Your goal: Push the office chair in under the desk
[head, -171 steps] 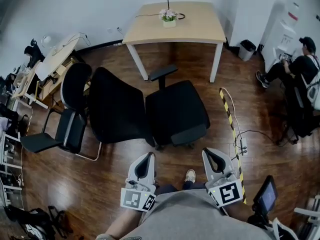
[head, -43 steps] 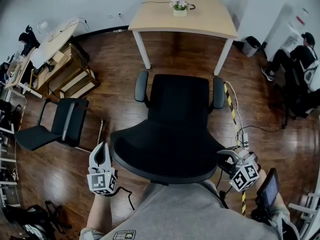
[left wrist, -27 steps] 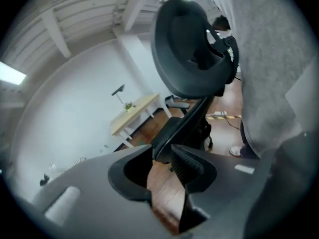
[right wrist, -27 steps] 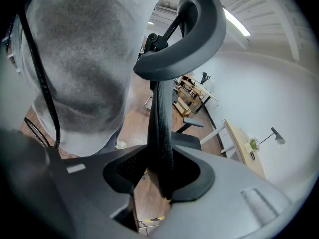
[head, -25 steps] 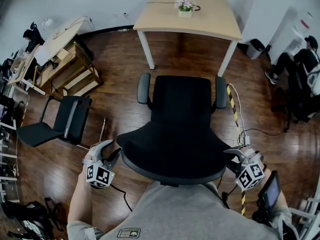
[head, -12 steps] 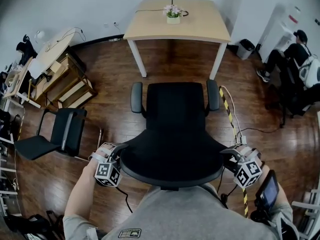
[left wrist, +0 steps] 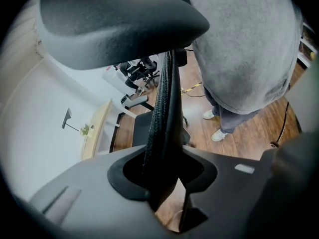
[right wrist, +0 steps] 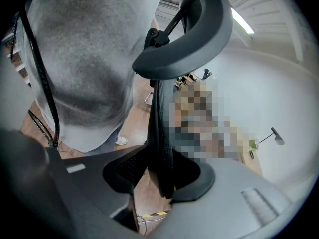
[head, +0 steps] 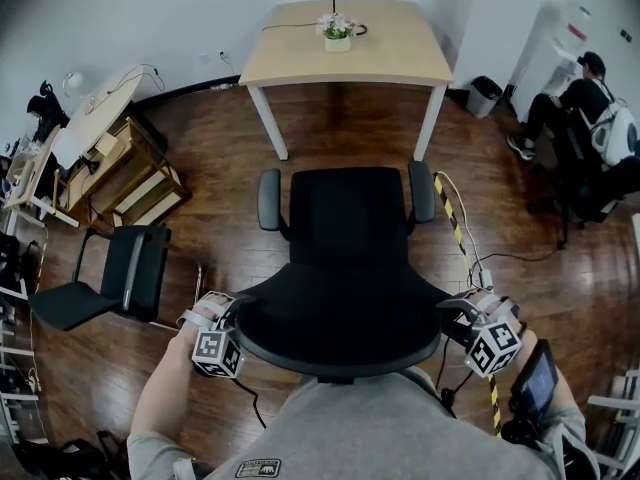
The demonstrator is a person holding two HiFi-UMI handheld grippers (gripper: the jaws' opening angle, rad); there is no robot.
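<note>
The black office chair [head: 350, 218] faces the light wooden desk [head: 345, 43], with a stretch of floor between them. Its backrest [head: 340, 323] is right in front of me. My left gripper [head: 228, 313] is at the backrest's left edge, jaws closing. In the left gripper view that mesh edge [left wrist: 162, 108] runs down between the left gripper's [left wrist: 167, 178] jaws and touches them. My right gripper [head: 455, 316] holds the right edge. The right gripper view shows the edge [right wrist: 159, 118] pinched in the right gripper [right wrist: 162, 176].
A small black chair [head: 100, 278] and a low wooden shelf [head: 130, 183] stand to the left. A yellow-black floor strip [head: 455, 228] runs along the chair's right side. A person [head: 590, 108] sits at the far right near a bin [head: 483, 96]. A potted plant [head: 337, 28] is on the desk.
The left gripper has moved in from beside the backrest onto its left edge and closed round it. The right gripper has kept its hold. Much earlier the chair stood sideways and ungripped.
</note>
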